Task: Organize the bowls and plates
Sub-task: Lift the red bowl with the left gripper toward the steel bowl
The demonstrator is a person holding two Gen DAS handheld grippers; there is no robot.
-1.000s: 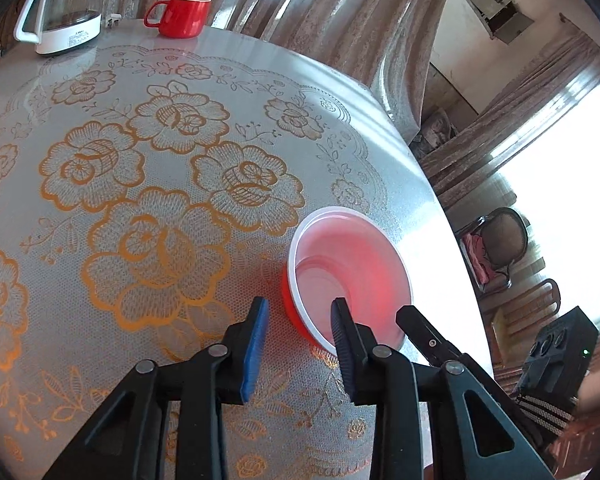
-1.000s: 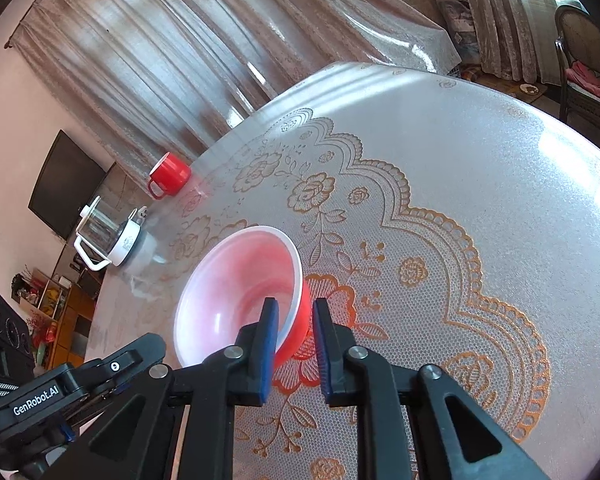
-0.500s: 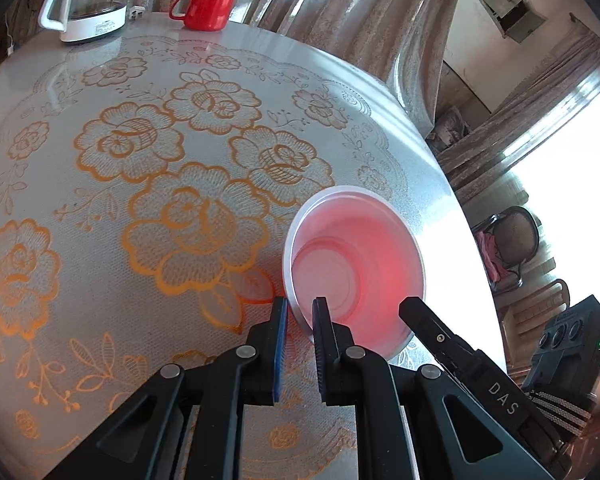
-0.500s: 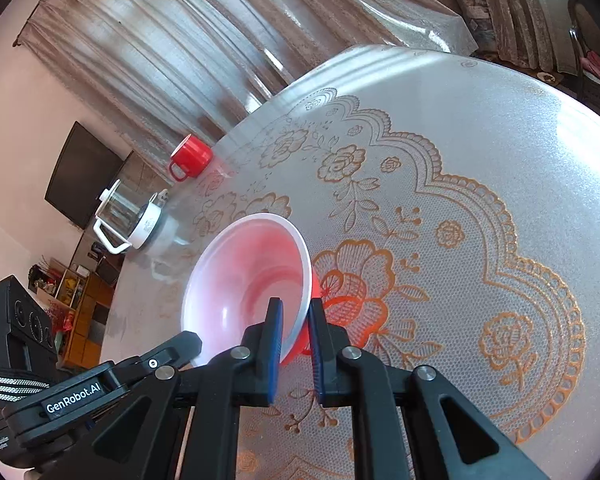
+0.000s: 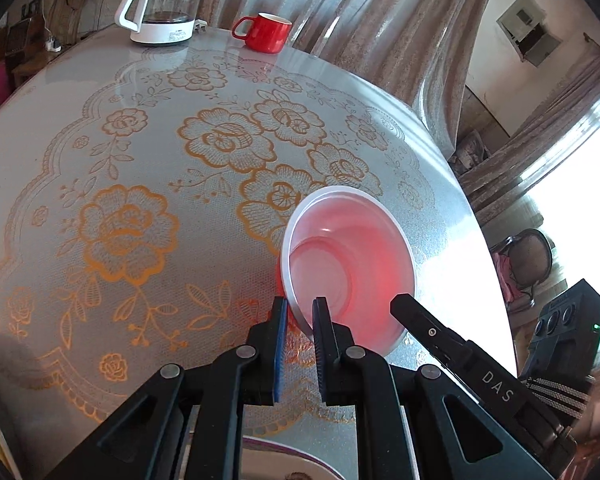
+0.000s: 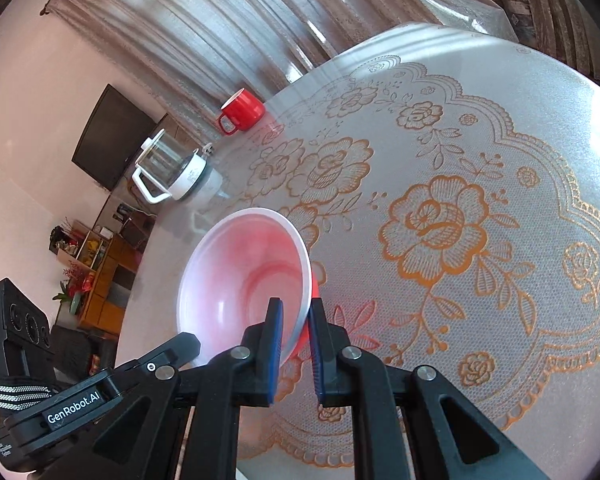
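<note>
A bowl [image 5: 352, 256], red outside and white inside, is held just over the flowered tablecloth by both grippers. My left gripper [image 5: 300, 312] is shut on the near left part of its rim, one pad inside and one outside. My right gripper [image 6: 296, 308] is shut on the rim at the bowl's [image 6: 240, 264] right side in the same way. Each view shows the other gripper beside the bowl: the right gripper's finger [image 5: 420, 320] and the left gripper's finger [image 6: 180, 344]. A pale plate's rim [image 5: 292, 464] shows at the bottom edge under my left gripper.
A red mug [image 5: 268, 32] and a glass kettle on a white base [image 5: 164, 4] stand at the far side of the round table [image 5: 100, 140]. Curtains hang behind it. The table's edge curves close by on the bowl's right [image 5: 472, 216].
Both grippers' jaws closed onto the bowl's rim. The bowl then travelled with them across the tablecloth, away from the mug and kettle toward the near edge.
</note>
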